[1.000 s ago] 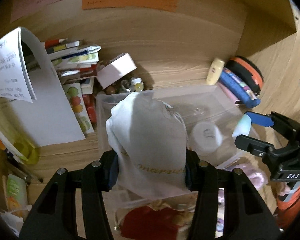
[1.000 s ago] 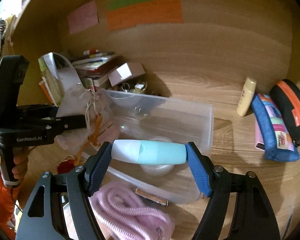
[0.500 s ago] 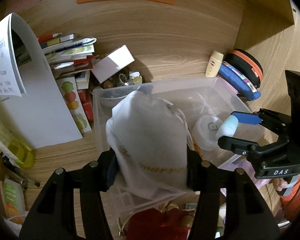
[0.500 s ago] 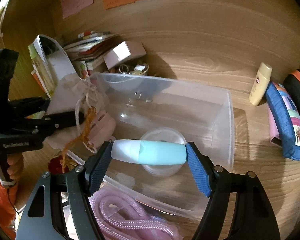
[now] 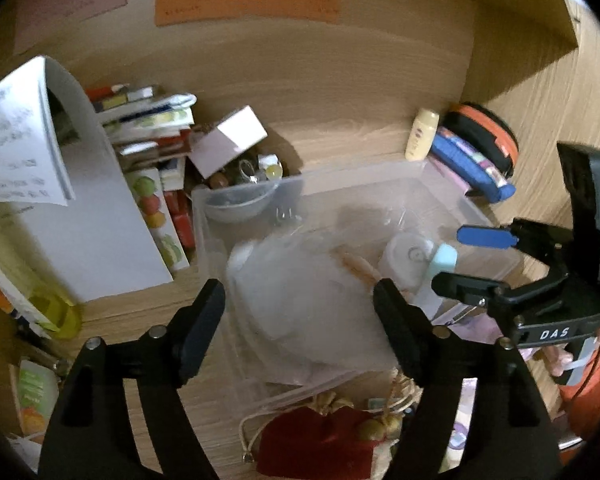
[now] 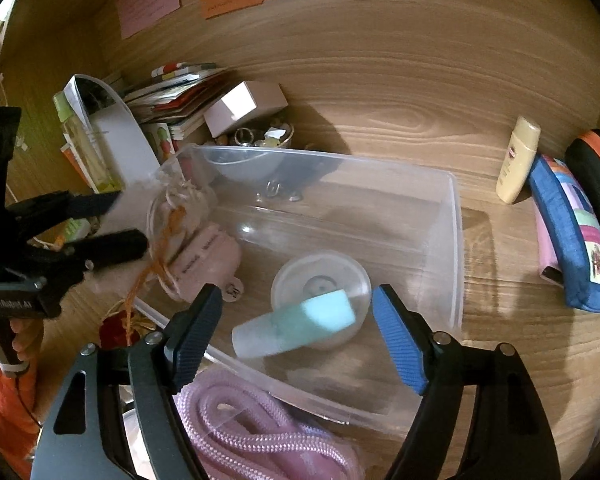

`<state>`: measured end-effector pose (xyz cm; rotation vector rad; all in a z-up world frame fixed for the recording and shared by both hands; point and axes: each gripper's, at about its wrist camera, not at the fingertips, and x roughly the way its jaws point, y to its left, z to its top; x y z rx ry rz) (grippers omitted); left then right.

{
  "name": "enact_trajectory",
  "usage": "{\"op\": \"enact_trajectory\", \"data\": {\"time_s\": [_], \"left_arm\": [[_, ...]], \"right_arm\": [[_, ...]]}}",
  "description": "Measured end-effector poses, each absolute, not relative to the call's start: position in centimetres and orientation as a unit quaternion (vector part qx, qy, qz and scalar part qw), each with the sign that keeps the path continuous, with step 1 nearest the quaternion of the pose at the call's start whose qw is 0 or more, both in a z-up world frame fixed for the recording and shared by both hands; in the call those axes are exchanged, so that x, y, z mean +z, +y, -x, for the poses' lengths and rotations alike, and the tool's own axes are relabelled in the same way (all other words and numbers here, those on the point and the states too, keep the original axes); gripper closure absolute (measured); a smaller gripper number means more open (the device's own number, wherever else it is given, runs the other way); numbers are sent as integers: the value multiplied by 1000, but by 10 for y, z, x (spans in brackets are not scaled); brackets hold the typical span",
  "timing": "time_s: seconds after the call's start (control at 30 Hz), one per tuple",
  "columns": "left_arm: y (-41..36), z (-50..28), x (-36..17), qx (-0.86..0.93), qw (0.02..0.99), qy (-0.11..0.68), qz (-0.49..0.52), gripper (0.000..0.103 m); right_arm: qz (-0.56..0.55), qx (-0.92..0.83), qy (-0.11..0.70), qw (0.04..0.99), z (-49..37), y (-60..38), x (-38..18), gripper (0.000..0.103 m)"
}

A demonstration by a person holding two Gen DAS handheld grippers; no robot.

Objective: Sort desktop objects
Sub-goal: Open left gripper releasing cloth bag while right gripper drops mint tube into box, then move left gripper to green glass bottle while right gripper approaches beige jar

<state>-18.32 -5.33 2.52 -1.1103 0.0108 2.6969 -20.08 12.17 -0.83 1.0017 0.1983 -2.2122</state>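
Left gripper (image 5: 300,304), lower centre of its own wrist view: jaws opening, pads clear of the white drawstring pouch (image 5: 304,312), which sits blurred between them and inside the clear plastic bin (image 5: 404,168); nothing gripped. In the right wrist view the same pouch (image 6: 196,248) lies against the bin's left wall, orange cord trailing over the rim, with the left gripper (image 6: 112,220) at the left edge of the frame, just beside it. Right gripper (image 6: 298,316), lower centre of its view: jaws opening, blue pads apart on either side of the teal-and-white tube (image 6: 296,326); the tube is tilted, blurred, touching neither pad, and lies over a small round translucent lid (image 6: 320,280) on the floor of the bin (image 6: 454,240). In the left wrist view the right gripper (image 5: 460,258) enters from the right edge, with the tube (image 5: 438,272) just below its fingers. Around the bin on the wooden desk (image 6: 380,120): stack of books (image 5: 148,120) upper left, small pink box (image 6: 244,106) above a dish of trinkets, cream bottle (image 6: 518,160) and blue pencil case (image 6: 568,232) at right, pink coiled cord (image 6: 252,432) at bottom, red velvet pouch (image 5: 320,444) at bottom of the left view
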Motion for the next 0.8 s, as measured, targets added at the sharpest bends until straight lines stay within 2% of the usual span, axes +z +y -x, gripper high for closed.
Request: {"op": "enact_trajectory", "data": {"time_s": [0.03, 0.1, 0.27, 0.8], "left_arm": [[-56, 181, 28, 921, 111, -2, 374, 16], [-59, 176, 36, 926, 105, -10, 363, 12], [-61, 164, 45, 930, 95, -15, 354, 7], [-60, 99, 23, 918, 71, -5, 390, 6]], "right_arm": [[-384, -853, 76, 345, 199, 122, -7, 27], [-377, -856, 74, 345, 195, 125, -2, 25], [-358, -867, 66, 340, 180, 135, 11, 20], [-328, -889, 60, 315, 110, 174, 24, 14]]}}
